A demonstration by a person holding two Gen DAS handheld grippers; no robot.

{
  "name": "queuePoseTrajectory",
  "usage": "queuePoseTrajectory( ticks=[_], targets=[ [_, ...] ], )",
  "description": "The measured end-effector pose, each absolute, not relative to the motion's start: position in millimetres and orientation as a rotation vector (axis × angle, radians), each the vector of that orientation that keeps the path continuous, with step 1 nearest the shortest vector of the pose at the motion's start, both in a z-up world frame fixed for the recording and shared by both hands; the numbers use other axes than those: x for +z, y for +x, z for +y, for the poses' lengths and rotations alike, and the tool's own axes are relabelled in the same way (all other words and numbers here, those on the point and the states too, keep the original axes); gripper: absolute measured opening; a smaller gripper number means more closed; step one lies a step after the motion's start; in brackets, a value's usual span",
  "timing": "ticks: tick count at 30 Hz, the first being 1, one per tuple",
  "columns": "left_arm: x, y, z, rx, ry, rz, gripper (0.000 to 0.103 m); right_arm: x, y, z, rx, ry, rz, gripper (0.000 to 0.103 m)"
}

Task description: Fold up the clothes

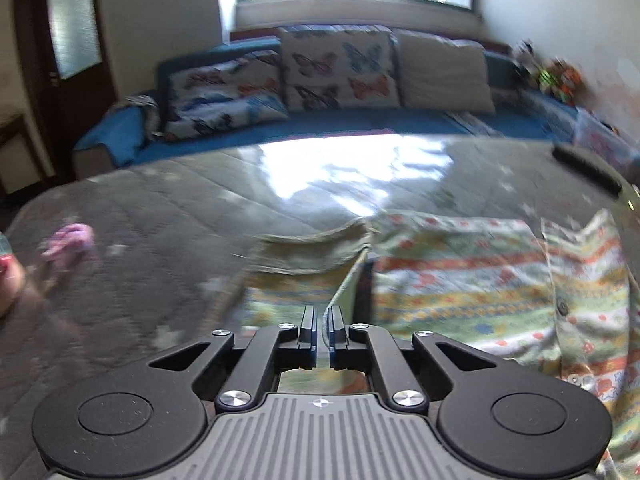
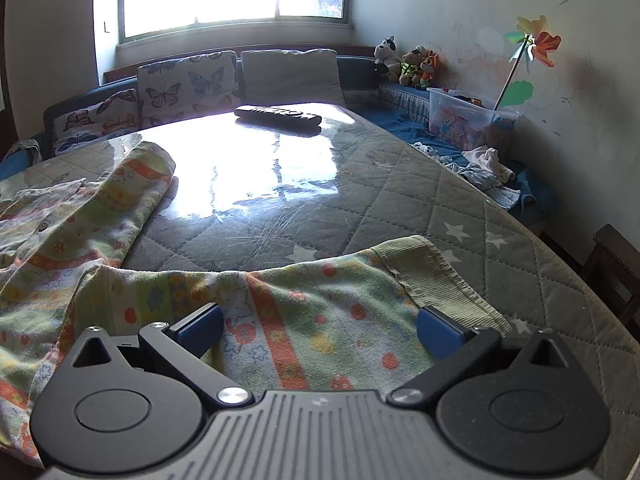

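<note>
left tool (image 1: 322,326) is pinched on an edge of the patterned garment (image 1: 460,272) spread across the tabletop (image 1: 160,208), right tool (image 2: 320,326) gapes over its ribbed cuff (image 2: 436,276); mid-fold i judge, needing that edge carried across.

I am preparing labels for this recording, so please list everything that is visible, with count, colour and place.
patterned green-and-orange cotton garment: one, spread on the table, near side
grey quilted table cover with white stars: one, under the garment
black remote control: one, far edge of table
butterfly-print cushions: at least two, on the blue sofa
plain beige cushion: one, on the sofa
plush toys: three, far right corner
clear plastic box: one, right of table
paper pinwheel: one, by the wall
pink object: one, blurred, left
left hand-held gripper: shut on a garment edge
right hand-held gripper: open over the sleeve
</note>
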State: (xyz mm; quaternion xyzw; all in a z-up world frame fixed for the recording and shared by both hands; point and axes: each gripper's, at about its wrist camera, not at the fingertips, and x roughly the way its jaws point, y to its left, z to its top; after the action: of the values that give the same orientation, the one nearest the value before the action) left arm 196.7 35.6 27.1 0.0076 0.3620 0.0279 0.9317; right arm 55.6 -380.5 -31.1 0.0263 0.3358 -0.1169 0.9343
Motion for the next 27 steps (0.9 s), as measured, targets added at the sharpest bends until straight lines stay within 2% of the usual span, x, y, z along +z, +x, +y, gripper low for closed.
queuePoseTrajectory(
  ticks=[6,10,15,16,18,19,20,27],
  targets=[
    [51.6,140.3,86.0,0.222,-0.054,0.629,0.002,-31.0,56.4,-378.0,-0.243,0.046,0.686,0.103],
    [53.0,113.1,110.2,0.271,-0.111,0.624,0.002,-30.9,56.9,-375.5,-0.25,0.029,0.683,0.103],
    [52.4,111.4,95.8,0.183,-0.102,0.647,0.006,-30.5,57.2,-373.3,-0.255,0.011,0.68,0.103],
    [51.8,114.4,87.2,0.157,-0.092,0.652,0.011,-30.5,57.2,-373.4,-0.255,0.012,0.68,0.103],
    [50.4,122.0,67.2,0.109,-0.065,0.658,0.033,-30.5,57.1,-373.7,-0.254,0.014,0.68,0.103],
    [50.6,125.4,57.0,0.087,-0.045,0.655,0.051,-30.5,57.1,-373.9,-0.254,0.014,0.68,0.103],
    [50.6,129.6,47.1,0.066,-0.022,0.653,0.056,-30.5,57.0,-374.1,-0.254,0.015,0.68,0.103],
    [36.6,182.2,5.8,-0.036,0.097,0.728,0.057,-31.6,57.8,-373.7,-0.252,0.022,0.681,0.103]
  ],
)
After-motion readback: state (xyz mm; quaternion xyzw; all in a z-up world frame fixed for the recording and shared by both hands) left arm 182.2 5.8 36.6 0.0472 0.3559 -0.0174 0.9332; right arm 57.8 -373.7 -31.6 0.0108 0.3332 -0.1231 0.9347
